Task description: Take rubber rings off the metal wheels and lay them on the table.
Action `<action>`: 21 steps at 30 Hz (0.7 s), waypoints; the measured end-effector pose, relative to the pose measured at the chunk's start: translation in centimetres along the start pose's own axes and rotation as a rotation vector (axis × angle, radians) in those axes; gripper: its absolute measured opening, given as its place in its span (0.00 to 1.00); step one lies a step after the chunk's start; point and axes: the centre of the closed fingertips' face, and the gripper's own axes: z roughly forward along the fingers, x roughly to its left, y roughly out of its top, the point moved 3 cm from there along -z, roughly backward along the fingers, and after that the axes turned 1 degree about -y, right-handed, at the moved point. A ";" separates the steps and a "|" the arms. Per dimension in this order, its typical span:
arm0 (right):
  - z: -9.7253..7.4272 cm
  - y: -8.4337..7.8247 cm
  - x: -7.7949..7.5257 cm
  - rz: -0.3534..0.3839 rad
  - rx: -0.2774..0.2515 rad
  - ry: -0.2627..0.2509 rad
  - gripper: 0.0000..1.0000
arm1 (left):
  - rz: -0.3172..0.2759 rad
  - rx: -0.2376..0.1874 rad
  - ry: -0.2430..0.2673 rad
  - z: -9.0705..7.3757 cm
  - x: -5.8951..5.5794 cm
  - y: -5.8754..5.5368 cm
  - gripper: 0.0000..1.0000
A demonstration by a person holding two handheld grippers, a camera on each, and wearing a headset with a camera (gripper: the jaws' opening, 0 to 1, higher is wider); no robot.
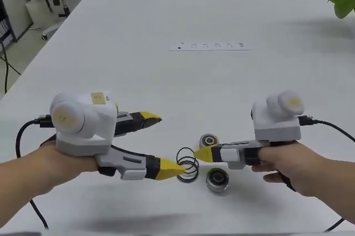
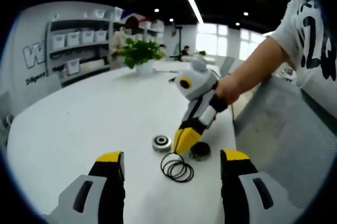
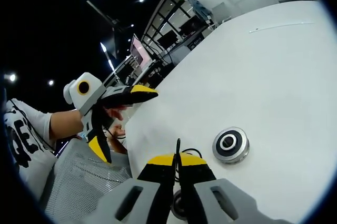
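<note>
Right gripper (image 1: 202, 155), jaws closed on a thin rubber ring (image 3: 178, 148), meets the ring pile (image 1: 188, 167) by the worktop's (image 1: 166, 81) near edge, presumably depositing it. Left gripper (image 1: 169, 143), jaws wide and empty, hovers beside. Metal wheels (image 1: 217, 179) flank the pile.

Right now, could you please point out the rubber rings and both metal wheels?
rubber rings (image 1: 188, 165): head view, overlapping loops.
far metal wheel (image 1: 209, 140): head view, its hub.
near metal wheel (image 1: 217, 179): head view, its hub.

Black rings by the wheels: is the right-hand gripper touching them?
Touching. The right gripper view shows the right gripper shut, with a thin black ring pinched between its jaws.
</note>
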 end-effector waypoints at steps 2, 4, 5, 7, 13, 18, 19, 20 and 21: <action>0.1 0.0 -0.3 0.003 0.003 -0.005 0.00 | -0.002 0.002 0.001 0.0 0.0 -0.1 0.75; 0.2 0.0 -0.4 0.004 0.008 -0.012 0.00 | -0.002 0.008 0.002 -0.1 0.0 -0.3 0.75; 0.3 -0.1 -0.5 0.003 0.010 -0.012 0.00 | -0.002 0.009 0.002 -0.1 0.0 -0.3 0.75; 0.4 -0.2 -0.6 0.000 0.016 -0.016 0.00 | -0.007 0.007 0.001 -0.1 0.0 -0.3 0.75; 0.4 -0.2 -1.3 -0.012 0.019 -0.046 0.00 | -0.007 0.014 0.007 -0.2 0.1 -0.5 0.75; 0.3 -0.2 -1.7 -0.025 0.020 -0.065 0.00 | -0.009 0.019 0.006 -0.2 0.1 -0.7 0.74; 0.4 -0.3 -1.8 -0.026 0.022 -0.066 0.00 | -0.009 0.020 0.006 -0.1 0.1 -0.7 0.74; 0.4 -0.3 -1.9 -0.027 0.022 -0.071 0.00 | -0.008 0.022 0.006 -0.1 0.1 -0.7 0.74; 0.4 -0.3 -1.9 -0.029 0.022 -0.074 0.01 | -0.008 0.023 0.005 -0.1 0.1 -0.8 0.74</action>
